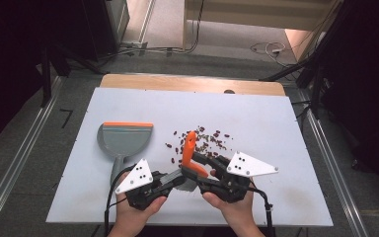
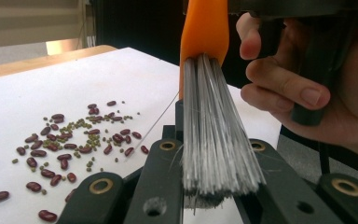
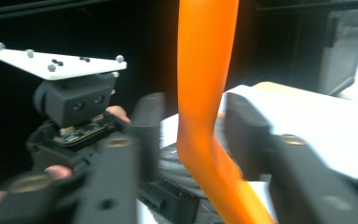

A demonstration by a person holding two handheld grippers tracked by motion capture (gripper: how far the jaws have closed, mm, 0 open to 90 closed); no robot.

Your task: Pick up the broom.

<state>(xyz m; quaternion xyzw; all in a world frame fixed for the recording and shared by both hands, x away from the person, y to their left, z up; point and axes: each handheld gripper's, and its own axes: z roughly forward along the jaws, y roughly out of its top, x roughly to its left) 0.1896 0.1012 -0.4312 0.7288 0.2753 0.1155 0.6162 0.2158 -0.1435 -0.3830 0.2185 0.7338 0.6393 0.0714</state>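
Brush (image 1: 189,157) stood between both grippers: left gripper (image 1: 173,180) clamped its bristles, right gripper (image 1: 205,170) straddled its handle, jaws apart.

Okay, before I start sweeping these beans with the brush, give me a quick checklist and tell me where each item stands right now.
1. Left gripper has the brush by its bristles: ok, they sit between its jaws.
2. Right gripper firm on the orange handle: cannot tell; the handle passes between its jaws, but the picture is blurred and gaps show.
3. Beans gathered in one patch: ok, a loose scatter mid-table.
4. Dustpan within reach: ok, it lies to the left of the beans.
5. Dustpan's orange lip turned to the beans: not ok, it points to the far edge.
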